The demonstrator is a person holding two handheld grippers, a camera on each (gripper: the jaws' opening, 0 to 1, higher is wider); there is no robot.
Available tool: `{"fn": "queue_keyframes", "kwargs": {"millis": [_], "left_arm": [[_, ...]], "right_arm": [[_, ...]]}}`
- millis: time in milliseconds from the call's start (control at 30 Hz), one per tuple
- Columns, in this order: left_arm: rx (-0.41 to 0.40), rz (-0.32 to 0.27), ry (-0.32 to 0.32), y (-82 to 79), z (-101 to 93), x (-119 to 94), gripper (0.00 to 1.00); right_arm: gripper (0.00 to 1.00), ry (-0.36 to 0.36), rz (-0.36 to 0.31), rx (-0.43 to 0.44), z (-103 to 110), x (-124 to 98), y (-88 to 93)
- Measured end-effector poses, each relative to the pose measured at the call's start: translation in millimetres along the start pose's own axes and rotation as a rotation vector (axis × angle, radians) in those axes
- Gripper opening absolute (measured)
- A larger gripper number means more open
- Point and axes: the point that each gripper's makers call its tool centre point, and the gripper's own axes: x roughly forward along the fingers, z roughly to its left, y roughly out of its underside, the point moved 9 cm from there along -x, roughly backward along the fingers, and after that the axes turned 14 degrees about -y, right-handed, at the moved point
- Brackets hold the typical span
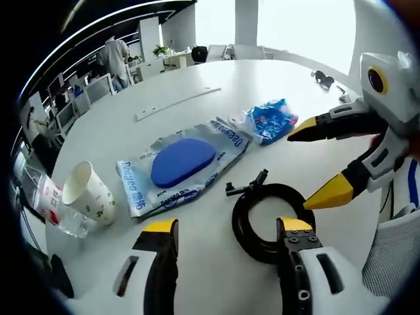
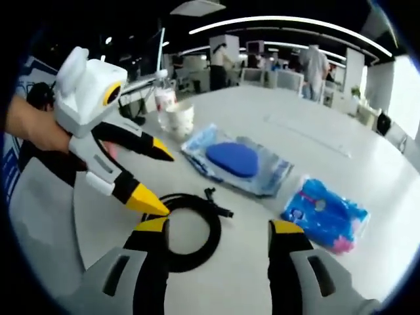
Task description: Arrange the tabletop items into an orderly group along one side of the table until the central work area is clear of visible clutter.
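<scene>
A black cable coil (image 1: pixel 244 223) lies on the white table (image 1: pixel 262 79), just ahead of my open left gripper (image 1: pixel 228 226), partly behind its right jaw. My right gripper (image 1: pixel 305 167) comes in from the right, open, its lower tip by the coil's edge. Left of the coil lies a blue oval pad in a clear bag (image 1: pixel 184 162), with a blue packet (image 1: pixel 272 120) beyond. In the right gripper view my right gripper (image 2: pixel 220 228) is open over the coil (image 2: pixel 213 230). The left gripper (image 2: pixel 161 182) is open beside it. Pad bag (image 2: pixel 236 161) and packet (image 2: pixel 325 213) lie ahead.
A tipped paper cup (image 1: pixel 88 193) and a plastic bottle (image 1: pixel 52 207) sit near the table's left edge. A white strip (image 1: pixel 177 104) and a small black object (image 1: pixel 323 79) lie farther off. Desks and a standing person (image 1: pixel 117 56) fill the background.
</scene>
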Motion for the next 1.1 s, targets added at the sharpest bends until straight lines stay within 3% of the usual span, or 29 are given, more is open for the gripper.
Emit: {"fn": "queue_keyframes", "kwargs": {"millis": [100,367,633,733,867,1100], "left_arm": [[-0.008,-0.007,0.000,-0.8,1.4,-1,0.62],[-0.003,-0.055,-0.018,-6.0,0.3,-7,0.72],[0.014,-0.151,-0.042,-8.9,2.6,-20,0.90],[0.022,-0.167,-0.050,-8.5,3.1,-23,0.97],[0.055,-0.185,-0.053,-8.0,6.7,-30,0.98],[0.024,-0.194,-0.049,-2.0,16.5,-39,0.98]], "right_arm": [[0.77,0.010,-0.017,0.014,0,0,-0.8],[0.83,0.002,-0.028,-0.026,3,-6,-5.3],[1.00,0.001,-0.038,-0.036,4,-11,-3.5],[1.00,0.001,-0.041,-0.040,5,-14,-3.0],[1.00,0.014,-0.052,-0.038,6,-20,-5.0],[1.00,0.056,-0.091,-0.028,10,-31,-9.2]]}}
